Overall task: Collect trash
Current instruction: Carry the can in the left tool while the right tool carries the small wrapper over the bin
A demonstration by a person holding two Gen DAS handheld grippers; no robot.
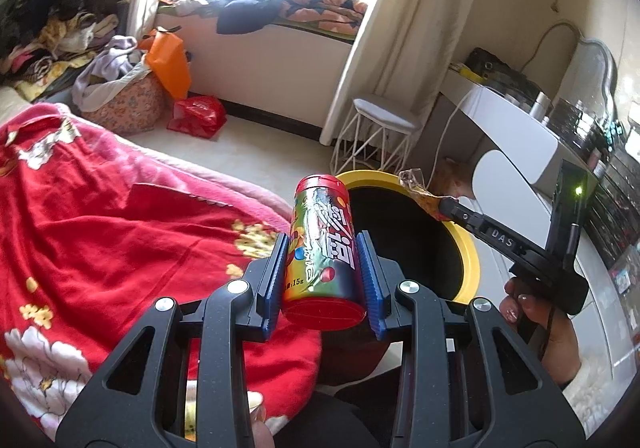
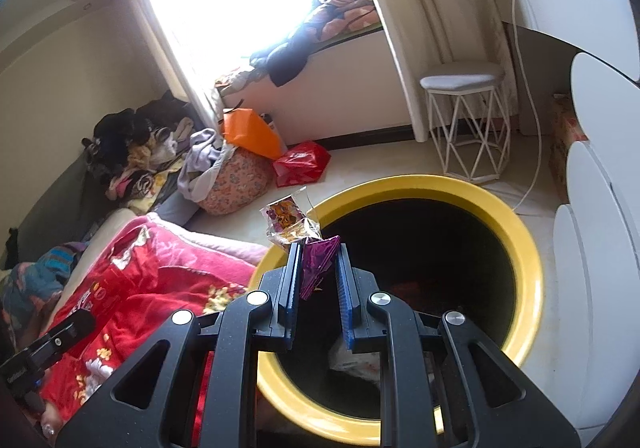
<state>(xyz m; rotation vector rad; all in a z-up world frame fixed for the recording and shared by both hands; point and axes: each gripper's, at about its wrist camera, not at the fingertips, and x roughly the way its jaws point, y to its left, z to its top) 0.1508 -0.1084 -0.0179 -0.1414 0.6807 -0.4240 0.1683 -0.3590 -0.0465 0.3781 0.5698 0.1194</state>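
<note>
My left gripper (image 1: 323, 244) is shut on a small colourful candy tube with red caps (image 1: 322, 248), held near the edge of the red bed blanket. Just beyond it stands a yellow-rimmed bin (image 1: 470, 248) with a dark inside. My right gripper (image 2: 318, 250) is shut on a crinkled purple and clear snack wrapper (image 2: 316, 264), held over the near left rim of the same bin (image 2: 528, 280). In the left wrist view the right gripper (image 1: 438, 204) reaches across the bin's mouth with the wrapper (image 1: 416, 188) at its tip, a hand (image 1: 552, 332) holding it. Some trash lies at the bin's bottom.
A red flowered blanket (image 1: 120, 240) covers the bed on the left. A white wire stool (image 2: 466, 120) stands past the bin, a white cabinet (image 2: 592, 208) to its right. Red and orange bags (image 2: 300, 162) and piled clothes lie on the floor by the window seat.
</note>
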